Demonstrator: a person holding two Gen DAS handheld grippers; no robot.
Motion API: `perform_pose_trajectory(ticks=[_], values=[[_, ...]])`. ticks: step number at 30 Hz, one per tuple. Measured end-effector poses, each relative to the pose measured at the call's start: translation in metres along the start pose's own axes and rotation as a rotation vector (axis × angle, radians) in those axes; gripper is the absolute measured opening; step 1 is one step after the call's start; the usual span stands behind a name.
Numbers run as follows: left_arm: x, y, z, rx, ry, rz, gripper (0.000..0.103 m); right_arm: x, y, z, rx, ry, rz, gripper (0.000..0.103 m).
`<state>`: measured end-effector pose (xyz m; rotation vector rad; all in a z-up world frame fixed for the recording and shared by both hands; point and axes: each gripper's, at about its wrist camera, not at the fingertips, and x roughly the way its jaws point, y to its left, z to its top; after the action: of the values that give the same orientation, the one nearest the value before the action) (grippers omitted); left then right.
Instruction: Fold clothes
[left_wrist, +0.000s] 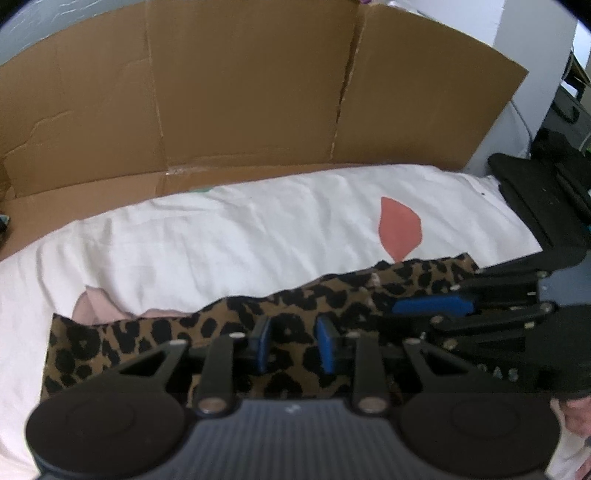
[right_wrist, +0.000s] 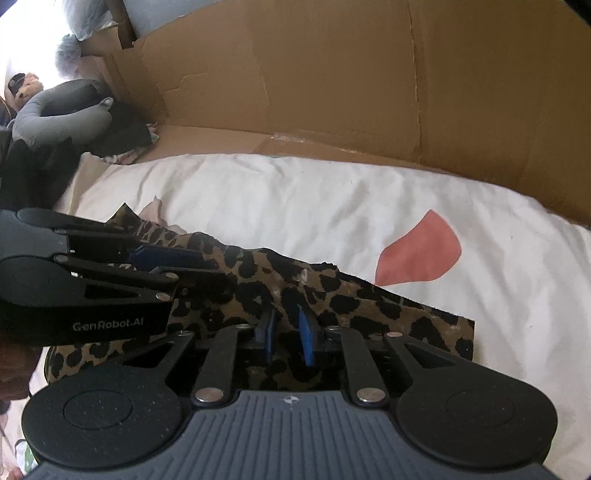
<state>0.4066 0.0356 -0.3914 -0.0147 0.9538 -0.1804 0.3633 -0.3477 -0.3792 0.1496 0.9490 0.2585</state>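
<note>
A: Where is the garment now?

B: The leopard-print garment (left_wrist: 207, 328) lies as a long, narrow band across the near part of the bed sheet (left_wrist: 229, 229), from left to right. It looks already folded at least 1 time.

A: And the 2 grippers?

B: Both point down at it, side by side. The left gripper (left_wrist: 291, 343) has its jaws a little apart, with the cloth lying in the gap between the blue pads; I cannot tell if they really pinch it. The right gripper (right_wrist: 287, 332) has its jaws narrower, and a raised ridge of the fabric stands between them, so I judge it is pinching the garment.

A: Why hold it at 2 places?

B: I think so that the band stays straight and flat for the next fold.

A: What is around?

B: The sheet is white with a pink leaf shape (left_wrist: 399, 227). A brown cardboard sheet (left_wrist: 240, 92) stands behind the bed, and dark clothes (right_wrist: 74, 122) are piled at the far left.
</note>
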Motion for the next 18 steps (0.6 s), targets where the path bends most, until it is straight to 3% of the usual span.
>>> perform_pose_trajectory(ticks=[8,13,18], values=[[-0.01,0.007,0.009,-0.066,-0.009,-0.03,0.026,-0.009,-0.003,-0.001,0.033,-0.018,0.027,0.02],[-0.034,0.003,0.008,-0.038,-0.063,-0.037,0.026,-0.031,-0.003,-0.007,0.058,-0.058,0.033,0.022],[-0.032,0.0,-0.002,-0.027,-0.032,-0.042,0.026,-0.035,-0.003,-0.013,0.062,-0.063,0.024,0.022]])
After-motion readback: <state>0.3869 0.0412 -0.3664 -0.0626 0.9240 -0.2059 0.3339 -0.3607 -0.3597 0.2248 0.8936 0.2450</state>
